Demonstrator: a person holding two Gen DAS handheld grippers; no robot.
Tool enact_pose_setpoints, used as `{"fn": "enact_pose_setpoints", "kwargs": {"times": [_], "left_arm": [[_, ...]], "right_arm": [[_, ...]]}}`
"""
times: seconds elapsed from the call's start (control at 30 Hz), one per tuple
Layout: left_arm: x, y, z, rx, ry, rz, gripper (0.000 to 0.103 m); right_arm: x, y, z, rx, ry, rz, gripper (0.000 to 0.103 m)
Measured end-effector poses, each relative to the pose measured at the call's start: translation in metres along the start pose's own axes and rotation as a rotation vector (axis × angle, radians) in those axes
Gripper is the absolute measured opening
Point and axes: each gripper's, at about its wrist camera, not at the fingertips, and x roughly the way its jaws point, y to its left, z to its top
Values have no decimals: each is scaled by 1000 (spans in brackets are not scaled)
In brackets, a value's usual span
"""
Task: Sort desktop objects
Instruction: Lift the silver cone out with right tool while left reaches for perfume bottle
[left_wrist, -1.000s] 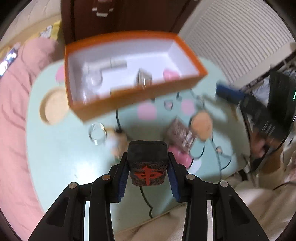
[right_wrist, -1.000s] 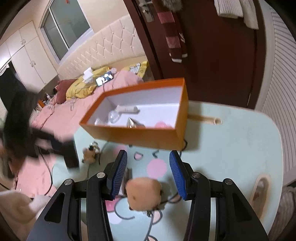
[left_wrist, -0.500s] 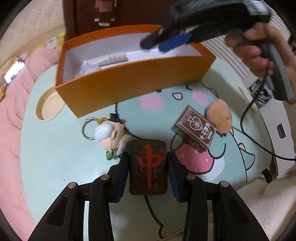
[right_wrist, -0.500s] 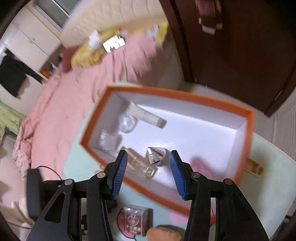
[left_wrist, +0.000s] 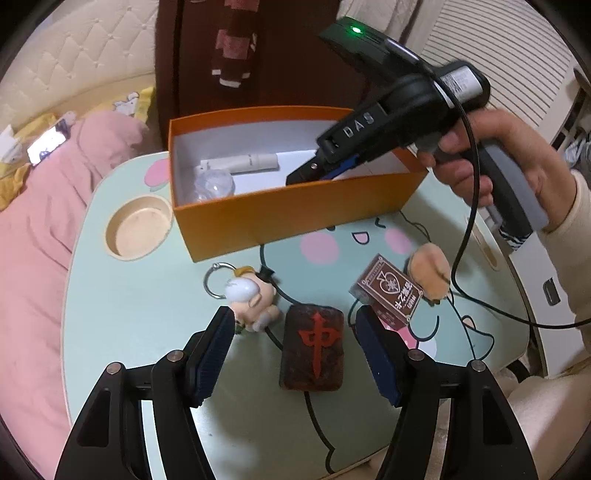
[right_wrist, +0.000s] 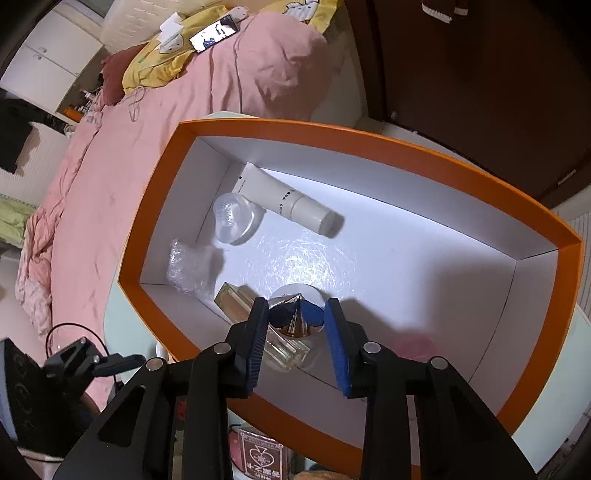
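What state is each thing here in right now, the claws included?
Left claw: open, jaws just widened, tile between them untouched.
Mahjong tile: lying flat on the table, red character up.
Right claw: inside the box, jaws just narrowing around the perfume bottle's silver cap; contact unclear.
Perfume bottle: lying on its side.
Orange box: open, no lid.
White tube: lying down, capped.
Card pack: closed.

Dim warm indoor light, glare on the white floor of the orange box (right_wrist: 369, 236), fisheye-bent dark edges.
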Motion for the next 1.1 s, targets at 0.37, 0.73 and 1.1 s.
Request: {"fn": "enact_pose_setpoints", "kwargs": {"times": [0.37, 0.73, 1.1], "left_arm": [[-13, 12, 14, -16, -54, -4, 67], [-10, 21, 3, -48, -34, -2, 67], [-16, 25, 3, -64, -47, 2, 67]], "right_arm": [[0, -17, 0, 89, 12, 71, 25], [7, 6, 18, 116, -5, 146, 38], [29, 33, 28, 37, 29, 102, 27]]}}
